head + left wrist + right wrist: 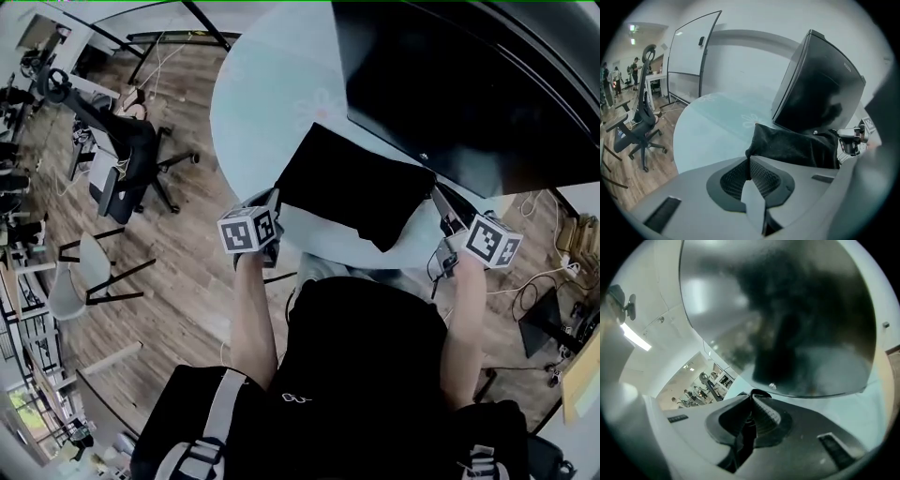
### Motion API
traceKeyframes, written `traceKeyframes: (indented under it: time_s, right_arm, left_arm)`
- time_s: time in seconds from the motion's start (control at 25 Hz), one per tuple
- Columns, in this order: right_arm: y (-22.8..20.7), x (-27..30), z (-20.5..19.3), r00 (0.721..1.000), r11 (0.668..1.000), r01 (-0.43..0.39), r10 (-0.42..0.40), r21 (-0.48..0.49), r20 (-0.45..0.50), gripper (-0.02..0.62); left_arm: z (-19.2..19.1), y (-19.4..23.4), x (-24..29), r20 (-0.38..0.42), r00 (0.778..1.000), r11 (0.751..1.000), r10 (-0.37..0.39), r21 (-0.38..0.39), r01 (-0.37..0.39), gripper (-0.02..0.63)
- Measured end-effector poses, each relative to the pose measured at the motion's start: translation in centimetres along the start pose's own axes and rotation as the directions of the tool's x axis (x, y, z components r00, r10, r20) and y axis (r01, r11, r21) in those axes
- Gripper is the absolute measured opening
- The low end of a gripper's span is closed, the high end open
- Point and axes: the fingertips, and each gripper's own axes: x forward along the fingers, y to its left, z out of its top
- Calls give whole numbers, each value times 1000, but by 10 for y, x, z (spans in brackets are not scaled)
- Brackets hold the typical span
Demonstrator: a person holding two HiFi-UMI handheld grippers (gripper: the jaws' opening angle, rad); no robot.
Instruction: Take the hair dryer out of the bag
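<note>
Head view: we had left tongs [277, 199] and right tongs [437, 195] shut on the soft black fabric bag [356, 187], whose thin pinched corners could slip free.

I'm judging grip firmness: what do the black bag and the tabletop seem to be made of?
The bag looks like soft, matte black cloth, maybe velvety: it sags, creases and shows no shine. The tabletop looks like smooth pale-blue glass or glossy laminate, given its faint sheen and flower print; which, I cannot tell.
</note>
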Motion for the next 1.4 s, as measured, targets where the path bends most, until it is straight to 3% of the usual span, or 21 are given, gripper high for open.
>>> traceKeyframes:
  time_s: [0.44,0.76,0.96,1.12,1.28,1.4]
  right_arm:
    - [-45,-51,29,983,995,67,-79,78,163,26]
    - [-53,-84,3,962,979,113,-151,170,229,26]
    - [-66,-118,-26,913,942,165,-257,291,315,26]
    - [-66,-146,-59,867,901,215,-353,376,352,26]
    - [-53,-162,-101,828,868,199,-397,455,395,26]
    - [-43,-173,-140,796,825,206,-454,526,400,26]
  left_arm:
    - [21,15,-18,49,998,999,26,31,-28,19]
    - [11,25,-31,18,1000,997,9,79,-10,19]
    - [0,35,-27,-30,999,992,-27,123,30,19]
    - [-7,33,-21,-64,993,985,-96,135,104,18]
    - [-12,28,-18,-82,987,974,-140,168,152,18]
    - [-28,23,-20,-108,980,963,-167,198,186,18]
